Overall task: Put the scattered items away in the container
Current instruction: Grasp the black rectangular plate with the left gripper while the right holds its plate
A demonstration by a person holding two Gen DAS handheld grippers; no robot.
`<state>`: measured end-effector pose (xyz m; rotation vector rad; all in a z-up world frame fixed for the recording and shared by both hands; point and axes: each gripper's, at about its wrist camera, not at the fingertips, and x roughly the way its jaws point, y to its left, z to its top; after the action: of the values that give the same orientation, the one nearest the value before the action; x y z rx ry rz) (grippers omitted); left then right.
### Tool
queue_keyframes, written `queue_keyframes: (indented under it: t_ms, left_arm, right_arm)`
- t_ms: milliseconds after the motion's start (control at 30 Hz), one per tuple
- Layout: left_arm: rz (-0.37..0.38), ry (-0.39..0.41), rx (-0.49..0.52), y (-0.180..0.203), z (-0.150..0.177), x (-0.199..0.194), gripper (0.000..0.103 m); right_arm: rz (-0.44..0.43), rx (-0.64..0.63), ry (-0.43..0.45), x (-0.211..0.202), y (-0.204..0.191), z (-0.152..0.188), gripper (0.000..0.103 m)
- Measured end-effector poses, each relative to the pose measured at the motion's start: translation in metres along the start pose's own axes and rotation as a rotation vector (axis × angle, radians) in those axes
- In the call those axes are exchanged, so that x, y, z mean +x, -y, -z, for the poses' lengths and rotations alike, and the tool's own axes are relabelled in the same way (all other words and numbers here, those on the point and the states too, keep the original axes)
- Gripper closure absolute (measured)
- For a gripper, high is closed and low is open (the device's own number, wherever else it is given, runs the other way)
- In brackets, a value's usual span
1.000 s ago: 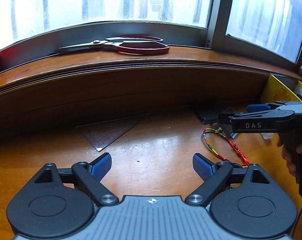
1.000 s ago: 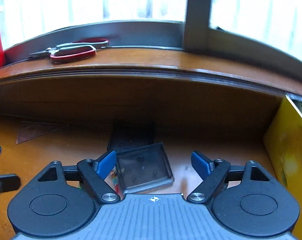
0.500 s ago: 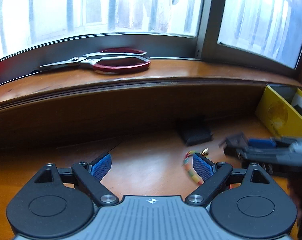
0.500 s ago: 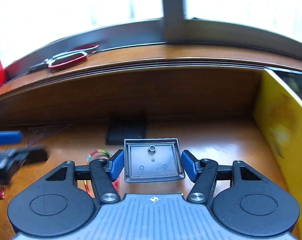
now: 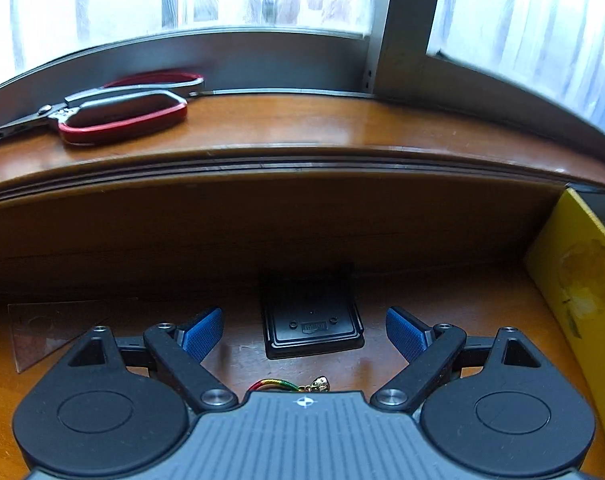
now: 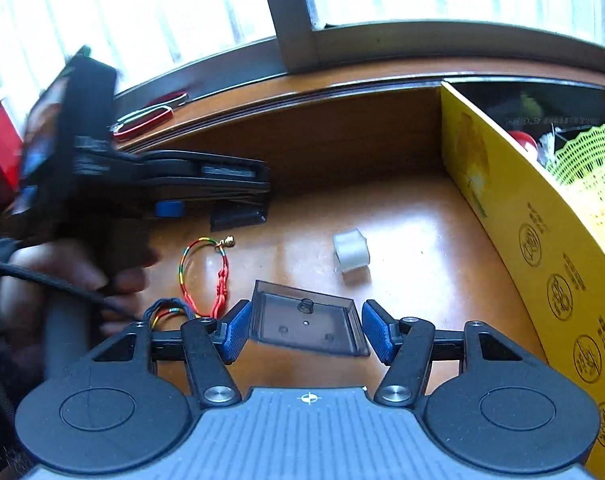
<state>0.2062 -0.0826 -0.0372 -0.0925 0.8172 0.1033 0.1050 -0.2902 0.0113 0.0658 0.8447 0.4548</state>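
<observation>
Between right hand-held gripper (image 6: 304, 330) pads: tray (image 6: 306, 322)

Smoky clear lid (image 6: 308, 324), tilted, underside up, sits beside (perhaps touching) the yellow box (image 6: 542, 248).

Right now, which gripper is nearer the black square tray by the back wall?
Left. The left gripper has its fingers open either side of the black tray. The right gripper is farther off, holding a clear lid.
</observation>
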Motion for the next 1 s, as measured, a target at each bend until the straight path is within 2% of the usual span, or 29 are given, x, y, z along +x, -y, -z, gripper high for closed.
queue_keyframes:
  t_ms: [167, 300, 400, 667, 1000]
  left_arm:
    - [-0.035, -0.016, -0.014, 0.006, -0.002, 0.018, 0.013]
    - [-0.072, 0.009, 0.022, 0.013, 0.000, 0.025, 0.014]
    - [-0.063, 0.042, 0.044, 0.016, 0.001, 0.023, 0.039]
    - [-0.023, 0.032, 0.020, 0.003, 0.003, 0.017, 0.040]
    - [0.004, 0.110, 0.018, -0.036, 0.004, -0.032, 0.040]
  right_arm:
    - [-0.009, -0.021, -0.032, 0.006, 0.004, 0.002, 0.047]
    - [-0.014, -0.021, -0.056, 0.010, 0.003, 0.004, 0.047]
    - [-0.010, -0.018, -0.068, 0.013, 0.003, 0.004, 0.044]
    - [0.041, 0.026, -0.064, 0.011, 0.005, 0.006, 0.032]
    - [0.095, 0.107, -0.044, 0.000, 0.002, 0.009, 0.016]
